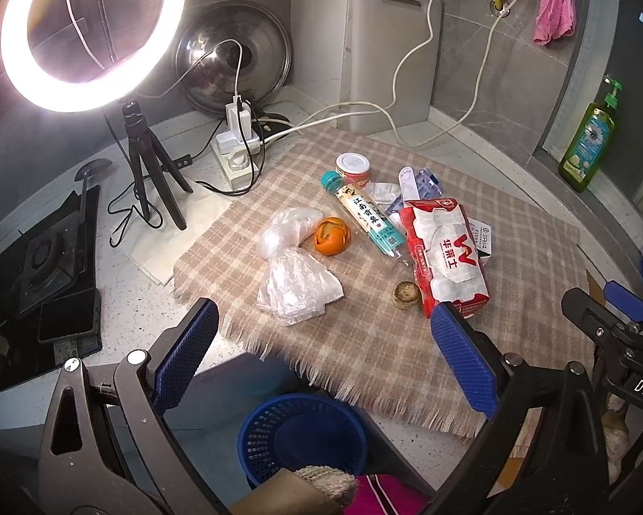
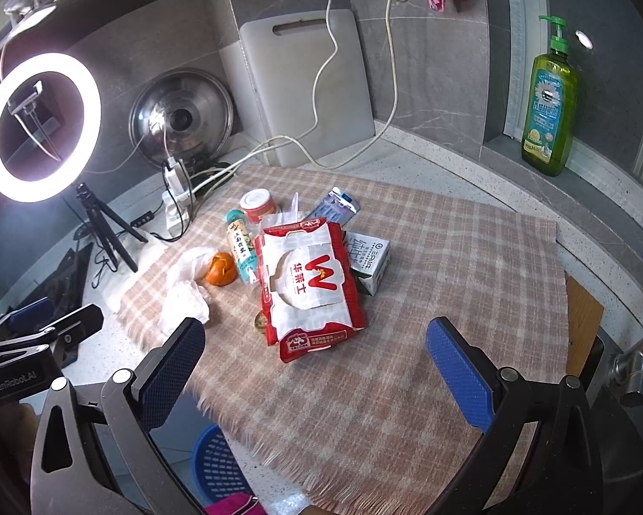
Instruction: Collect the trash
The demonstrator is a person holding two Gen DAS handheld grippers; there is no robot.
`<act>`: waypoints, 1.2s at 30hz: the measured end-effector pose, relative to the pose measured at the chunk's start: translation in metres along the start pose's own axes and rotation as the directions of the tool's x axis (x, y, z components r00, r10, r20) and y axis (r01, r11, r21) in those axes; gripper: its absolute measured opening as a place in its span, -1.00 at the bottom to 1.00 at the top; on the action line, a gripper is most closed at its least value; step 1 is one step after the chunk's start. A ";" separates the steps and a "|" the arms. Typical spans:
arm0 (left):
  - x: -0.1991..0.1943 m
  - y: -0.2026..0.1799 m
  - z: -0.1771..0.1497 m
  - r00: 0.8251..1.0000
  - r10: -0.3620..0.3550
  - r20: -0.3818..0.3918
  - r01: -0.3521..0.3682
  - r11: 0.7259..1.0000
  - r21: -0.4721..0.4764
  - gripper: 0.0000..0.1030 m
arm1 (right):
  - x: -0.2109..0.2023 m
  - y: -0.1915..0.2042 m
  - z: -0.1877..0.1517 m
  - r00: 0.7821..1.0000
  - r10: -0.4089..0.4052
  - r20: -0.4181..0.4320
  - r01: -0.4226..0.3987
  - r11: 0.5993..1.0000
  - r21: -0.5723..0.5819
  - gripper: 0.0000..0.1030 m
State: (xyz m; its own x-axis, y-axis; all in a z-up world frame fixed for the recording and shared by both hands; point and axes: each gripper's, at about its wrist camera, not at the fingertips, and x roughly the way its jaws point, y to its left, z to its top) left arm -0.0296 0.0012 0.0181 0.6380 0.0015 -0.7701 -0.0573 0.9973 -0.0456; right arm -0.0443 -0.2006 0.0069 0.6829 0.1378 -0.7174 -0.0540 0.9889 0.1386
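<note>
Checked cloth (image 2: pixel 450 257) on counter, red wrapper (image 2: pixel 310 287) ahead of both spread, empty fingers (image 2: pixel 458 373).

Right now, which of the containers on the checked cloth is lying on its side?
The long clear bottle with the teal cap lies flat beside the orange peel. The small red-and-white jar behind it stands upright.

Ring light (image 1: pixel 92 32) on tripod (image 1: pixel 149 163); cutting board (image 1: pixel 392 58) against wall; green soap bottle (image 2: pixel 548 101) on ledge.
</note>
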 end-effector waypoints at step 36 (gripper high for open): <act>0.003 -0.014 0.004 1.000 -0.027 -0.012 0.027 1.000 0.008 0.96 | 0.002 0.000 0.000 1.000 0.008 -0.018 -0.007 1.000 0.015 0.98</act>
State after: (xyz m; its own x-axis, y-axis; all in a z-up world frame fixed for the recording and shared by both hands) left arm -0.0233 -0.0125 0.0191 0.6297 -0.0260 -0.7764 -0.0344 0.9975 -0.0613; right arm -0.0430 -0.1998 0.0051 0.6694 0.1464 -0.7283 -0.0479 0.9869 0.1544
